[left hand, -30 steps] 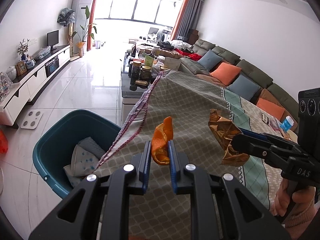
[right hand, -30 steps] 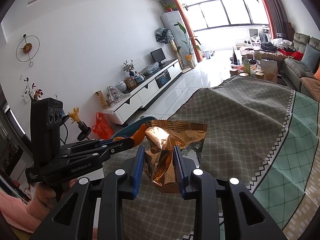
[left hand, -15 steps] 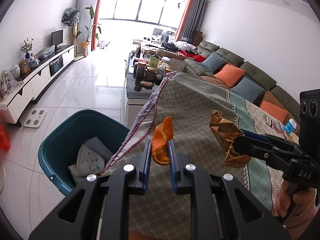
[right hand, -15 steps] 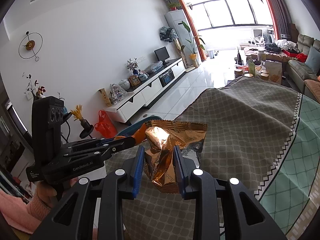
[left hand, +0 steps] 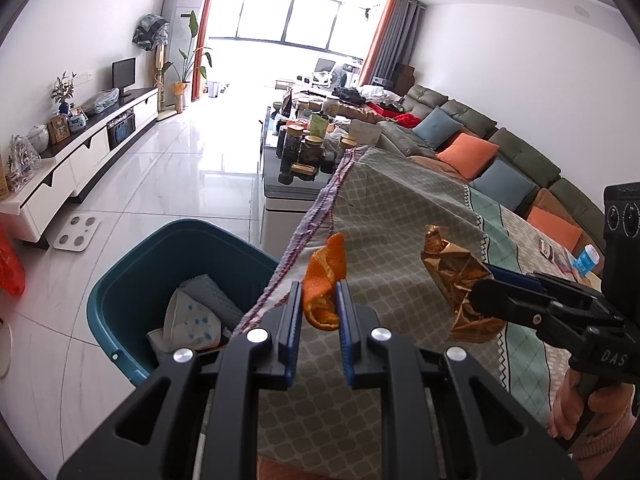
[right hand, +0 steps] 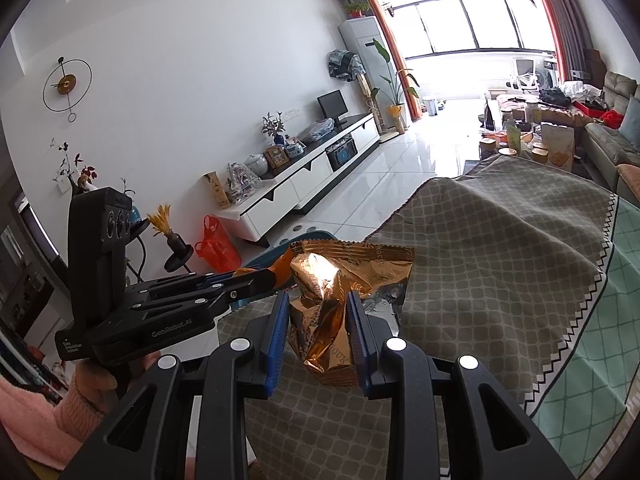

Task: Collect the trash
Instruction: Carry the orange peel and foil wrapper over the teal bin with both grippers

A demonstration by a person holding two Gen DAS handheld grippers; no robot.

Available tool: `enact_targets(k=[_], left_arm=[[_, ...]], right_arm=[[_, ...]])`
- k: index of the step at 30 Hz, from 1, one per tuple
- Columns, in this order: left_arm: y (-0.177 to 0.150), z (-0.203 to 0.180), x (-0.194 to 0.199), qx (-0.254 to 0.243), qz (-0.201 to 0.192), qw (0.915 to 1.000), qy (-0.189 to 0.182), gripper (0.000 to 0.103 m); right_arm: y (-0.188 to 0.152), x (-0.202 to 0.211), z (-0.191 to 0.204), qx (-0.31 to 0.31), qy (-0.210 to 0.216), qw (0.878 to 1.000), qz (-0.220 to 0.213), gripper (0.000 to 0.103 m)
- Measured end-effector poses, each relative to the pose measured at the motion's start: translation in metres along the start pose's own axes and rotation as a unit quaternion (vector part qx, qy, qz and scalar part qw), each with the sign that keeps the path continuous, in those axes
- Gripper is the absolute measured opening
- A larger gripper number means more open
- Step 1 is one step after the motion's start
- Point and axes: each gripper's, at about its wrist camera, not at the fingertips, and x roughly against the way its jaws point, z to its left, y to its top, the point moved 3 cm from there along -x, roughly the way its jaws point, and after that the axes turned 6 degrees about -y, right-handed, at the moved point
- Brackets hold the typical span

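Observation:
My left gripper [left hand: 318, 294] is shut on an orange peel [left hand: 324, 280] and holds it above the left edge of the cloth-covered table [left hand: 400, 240]. My right gripper [right hand: 320, 308] is shut on a crumpled gold foil wrapper [right hand: 332, 300], held above the same cloth; the wrapper also shows in the left wrist view [left hand: 456, 280]. A teal bin [left hand: 132, 280] stands on the floor left of the table, below and left of the peel, with a white and grey packet [left hand: 192, 320] inside. The left gripper shows at the left in the right wrist view [right hand: 264, 276].
A low coffee table with jars [left hand: 304, 152] stands beyond the cloth-covered table. A sofa with cushions [left hand: 480, 148] runs along the right. A white TV cabinet [left hand: 80, 160] lines the left wall. A white scale [left hand: 78, 232] and a red bag [right hand: 218, 246] lie on the tiled floor.
Both grippers keep their hold. The view has shifted left a little, so the teal bin sits closer and more of its inside shows.

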Motion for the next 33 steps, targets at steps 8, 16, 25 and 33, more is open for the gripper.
enact_targets(k=[8,16,25,33], left_arm=[[0.001,0.01,0.002,0.007,-0.002,0.9999,0.008,0.018],[0.002,0.018,0.002,0.013,-0.004,0.9998,0.016,0.018],[0.002,0.024,0.003,0.017,-0.005,0.9996,0.02,0.018],[0.002,0.032,0.005,0.023,-0.006,0.9994,0.025,0.018]], right_arm=[[0.003,-0.006,0.006,0.004,0.005,1.0,0.004,0.029],[0.005,-0.012,0.012,0.007,0.011,1.0,0.007,0.029],[0.006,-0.017,0.017,0.01,0.018,1.0,0.012,0.029],[0.008,-0.022,0.023,0.013,0.023,1.0,0.016,0.03]])
